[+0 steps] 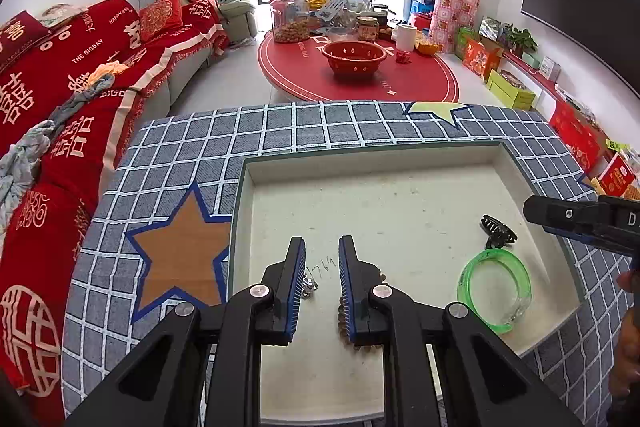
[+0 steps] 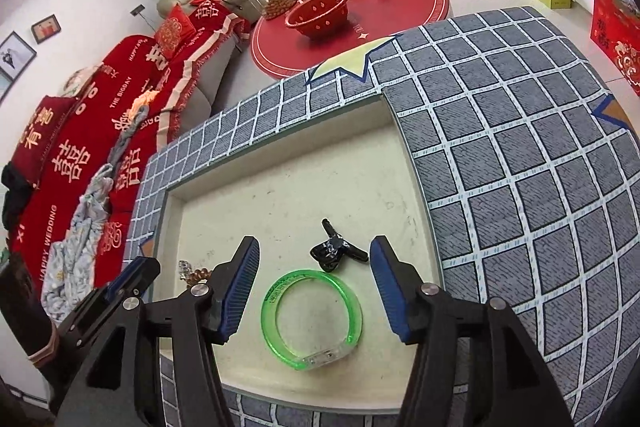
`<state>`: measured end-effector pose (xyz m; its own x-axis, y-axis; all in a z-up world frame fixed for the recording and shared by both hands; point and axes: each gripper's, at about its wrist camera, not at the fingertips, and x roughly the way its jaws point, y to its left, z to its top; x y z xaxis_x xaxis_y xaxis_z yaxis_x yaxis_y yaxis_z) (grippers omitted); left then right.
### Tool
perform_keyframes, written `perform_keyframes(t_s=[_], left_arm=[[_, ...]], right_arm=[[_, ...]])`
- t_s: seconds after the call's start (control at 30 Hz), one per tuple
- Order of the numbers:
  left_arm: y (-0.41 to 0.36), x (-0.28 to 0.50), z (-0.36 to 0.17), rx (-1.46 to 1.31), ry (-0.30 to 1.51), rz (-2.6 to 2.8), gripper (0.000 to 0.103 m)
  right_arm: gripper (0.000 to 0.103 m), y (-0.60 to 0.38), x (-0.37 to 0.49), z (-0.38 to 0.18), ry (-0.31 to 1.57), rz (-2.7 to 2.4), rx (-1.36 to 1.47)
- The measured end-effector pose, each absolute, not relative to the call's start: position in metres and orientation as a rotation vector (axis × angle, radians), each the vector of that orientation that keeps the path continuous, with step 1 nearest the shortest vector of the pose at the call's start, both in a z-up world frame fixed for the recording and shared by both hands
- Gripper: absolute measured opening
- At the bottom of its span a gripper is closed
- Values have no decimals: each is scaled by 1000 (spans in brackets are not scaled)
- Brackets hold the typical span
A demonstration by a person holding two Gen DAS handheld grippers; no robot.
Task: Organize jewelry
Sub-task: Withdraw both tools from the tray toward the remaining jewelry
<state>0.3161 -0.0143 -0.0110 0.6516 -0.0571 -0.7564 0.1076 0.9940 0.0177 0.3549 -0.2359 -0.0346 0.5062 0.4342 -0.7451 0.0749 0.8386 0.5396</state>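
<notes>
A cream tray is sunk into a grey checked table top. In it lie a green bangle, also in the right wrist view, and a black hair claw. A small silver piece and a brown bead string lie under my left gripper, which is open with nothing between its jaws. My right gripper is open wide over the bangle, the claw just beyond. The beads and silver piece show left of it.
The tray's rim and the checked cloth surround the work area. A red sofa stands left. A round red table with a red basket and jars stands beyond. Boxes line the right wall.
</notes>
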Motion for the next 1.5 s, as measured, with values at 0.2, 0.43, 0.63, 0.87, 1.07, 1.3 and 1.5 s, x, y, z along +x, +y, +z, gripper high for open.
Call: perform_keyframes(t_s=[0.2,0.43,0.63,0.87,1.07,1.3,1.5], left_arm=[[-9,285,14,68,781,-63,103],[-1,243,33,77,755,-62,103],[16,202,36,73,755,-76,103],[29,157,6,13,841,-94,103],[32,119,-28,9,887,-59,103],[35,97,-44,-13,905,-27,103],[41,97,-51,-18,925,-5,103]], right_arm=[[76,-238,329,-2,981,256,555],[83,-235,289,22,956,259,522],[103,-235,245,38,884,246,414],[103,-222,201,36,916,284,289],[103,-220,156,11,964,273,167],[103,-226,125,-33,1042,227,62],[91,-221,118,-46,1047,232,7]])
